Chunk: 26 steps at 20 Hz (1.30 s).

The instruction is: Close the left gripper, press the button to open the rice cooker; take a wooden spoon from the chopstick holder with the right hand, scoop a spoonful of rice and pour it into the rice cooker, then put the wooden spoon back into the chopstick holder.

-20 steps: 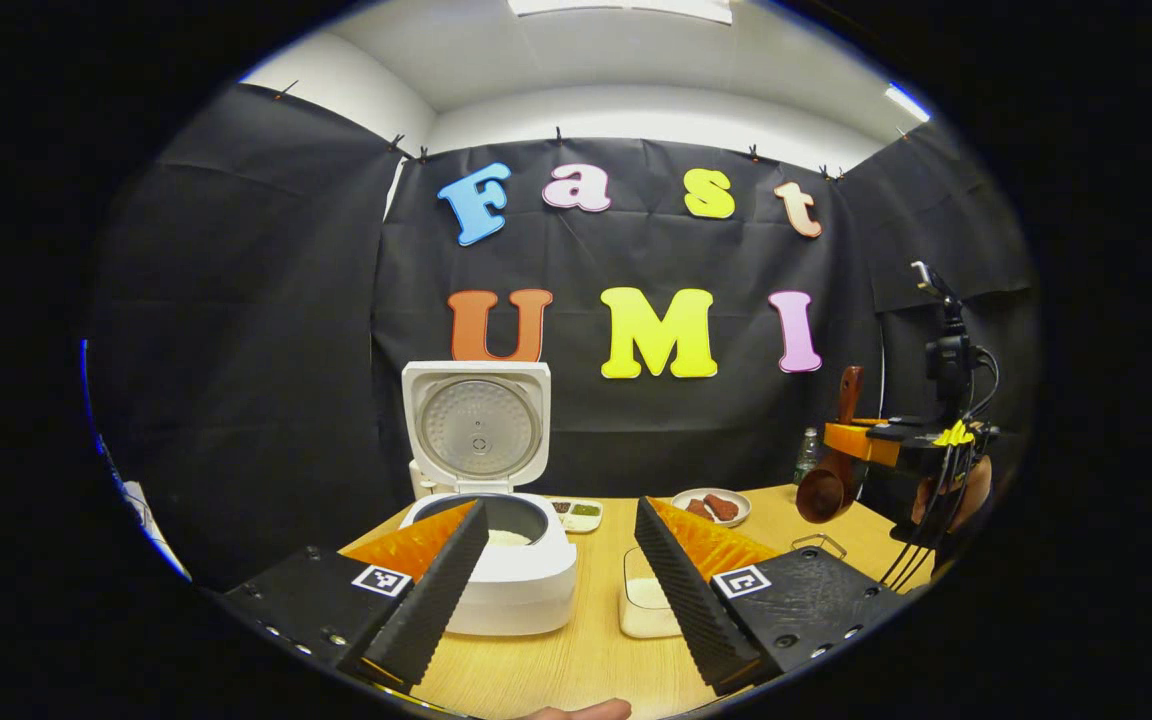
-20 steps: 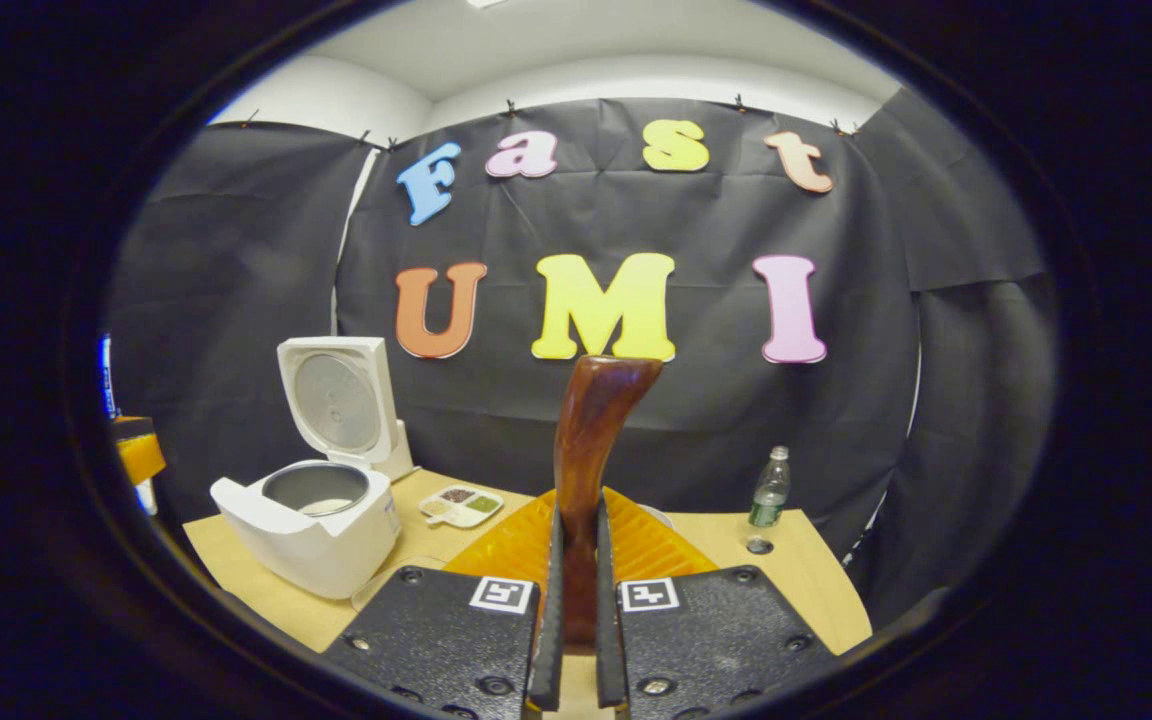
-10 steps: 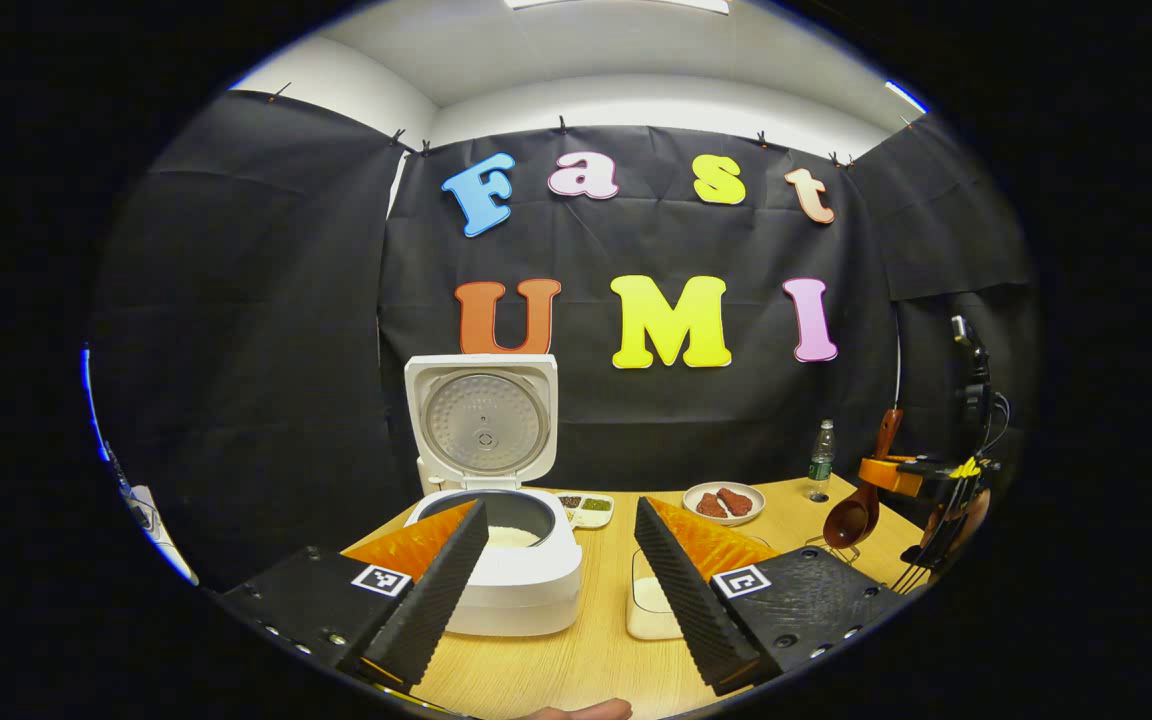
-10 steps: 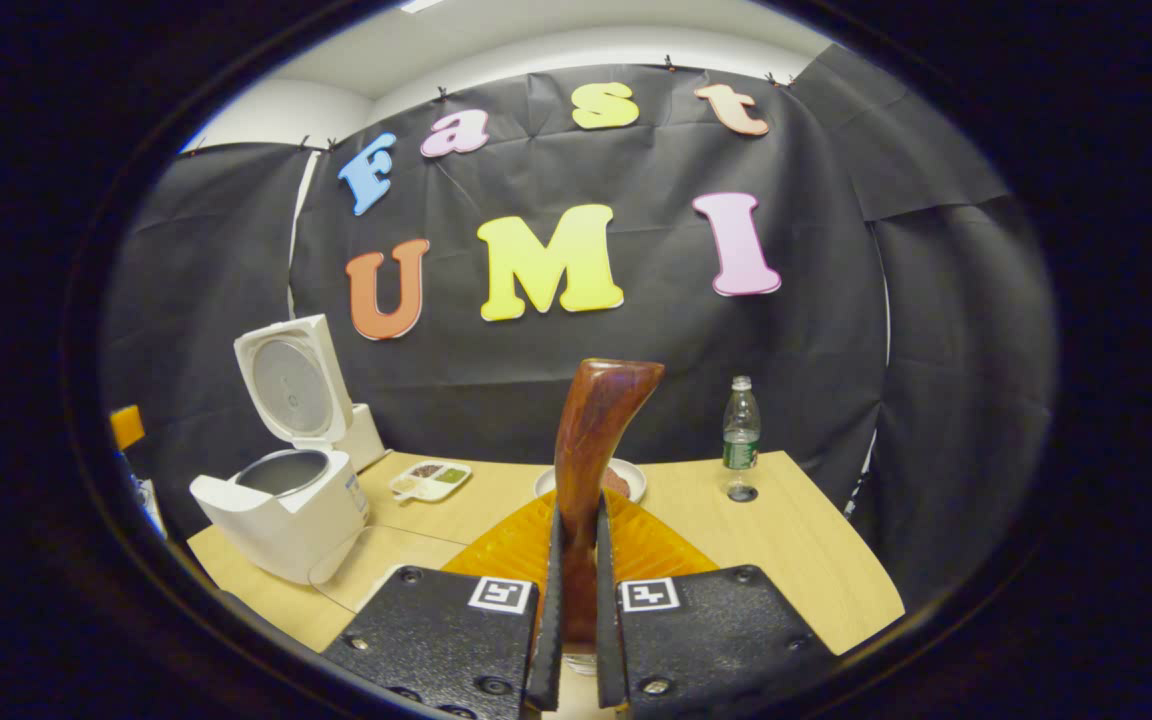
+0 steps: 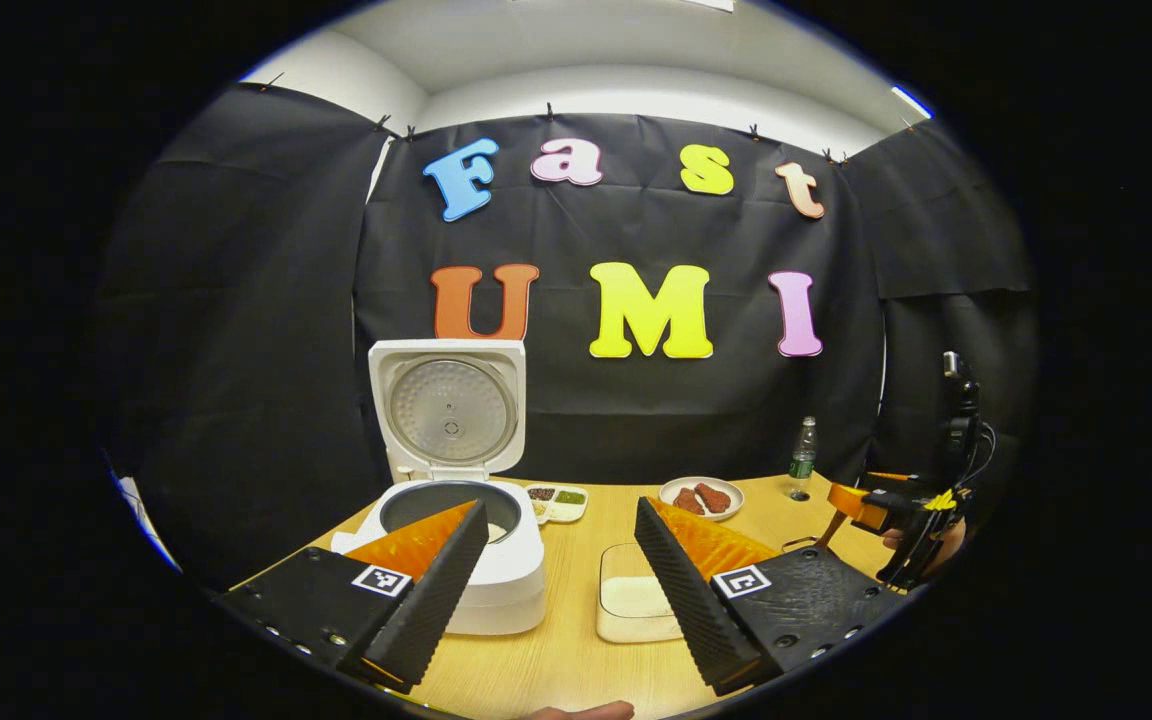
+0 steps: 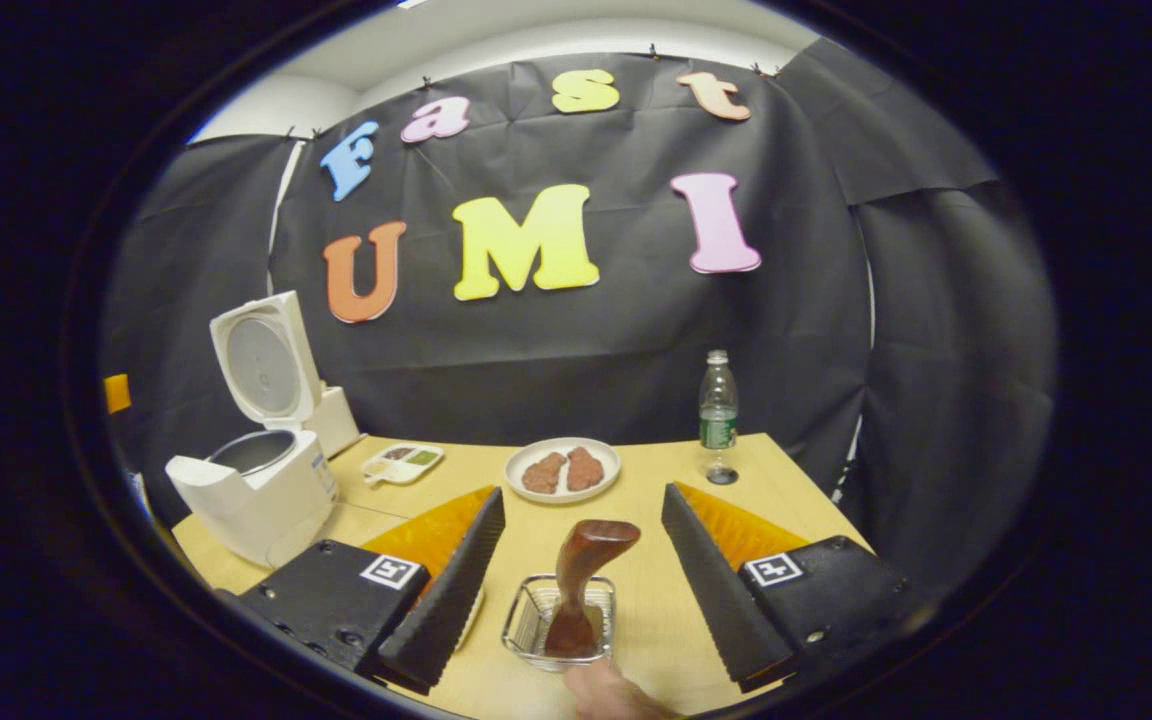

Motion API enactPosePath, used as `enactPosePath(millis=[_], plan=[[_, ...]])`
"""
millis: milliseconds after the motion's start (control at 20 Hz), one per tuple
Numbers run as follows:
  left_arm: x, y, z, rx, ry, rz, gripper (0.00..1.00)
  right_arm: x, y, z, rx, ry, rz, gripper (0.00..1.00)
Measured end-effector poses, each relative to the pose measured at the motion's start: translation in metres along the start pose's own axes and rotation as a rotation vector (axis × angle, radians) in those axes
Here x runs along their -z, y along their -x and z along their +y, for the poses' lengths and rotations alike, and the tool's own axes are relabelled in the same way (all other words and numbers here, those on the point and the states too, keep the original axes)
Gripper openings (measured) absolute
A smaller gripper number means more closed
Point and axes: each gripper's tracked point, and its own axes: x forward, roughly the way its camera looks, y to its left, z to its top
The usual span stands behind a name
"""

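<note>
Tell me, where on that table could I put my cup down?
Bare wood lies between the meat plate and the water bottle. It is crowded around the rice cooker and the spoon holder.

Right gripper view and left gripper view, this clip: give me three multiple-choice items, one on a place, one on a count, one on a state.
1. Where is the brown wooden spoon?
A. Standing in the wire mesh chopstick holder
B. Lying inside the cooker
C. Clamped in the right tongs

2. How many reddish-brown pieces lie on the round white plate?
A. One
B. Two
C. Four

3. What state is the white rice cooker in?
A. Lid shut
B. Lid raised upright
C. Lid lying loose on the table

Answers:
1. A: in the right gripper view the spoon stands in the holder on the light wooden table, between the spread fingers of the right tongs, apart from both.
2. B: two pieces lie side by side on the plate.
3. B: the left gripper view shows the lid standing up behind the open pot, beyond the open left tongs.
</note>
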Motion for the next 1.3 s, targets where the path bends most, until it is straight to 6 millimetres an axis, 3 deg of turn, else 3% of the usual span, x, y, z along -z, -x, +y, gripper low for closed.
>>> enactPosePath(millis=[200, 450, 750, 1050, 1300], plan=[[-0.001, -0.011, 0.010, -0.021, 0.000, 0.003, 0.94, -0.017, 0.024, -0.013, 0.058, 0.042, -0.070, 0.99], [-0.029, -0.019, 0.030, -0.055, -0.018, -0.036, 0.94, -0.045, 0.070, -0.015, 0.086, 0.067, -0.136, 1.00], [-0.069, -0.044, 0.060, -0.032, 0.084, -0.072, 0.94, -0.061, 0.120, 0.017, -0.018, 0.026, -0.140, 1.00], [-0.114, -0.084, 0.104, -0.063, 0.078, -0.091, 0.94, -0.093, 0.159, 0.036, -0.071, 0.034, -0.275, 0.99], [-0.152, -0.136, 0.126, 0.002, 0.106, -0.138, 0.94, -0.108, 0.181, 0.044, -0.073, 0.053, -0.331, 1.00]])
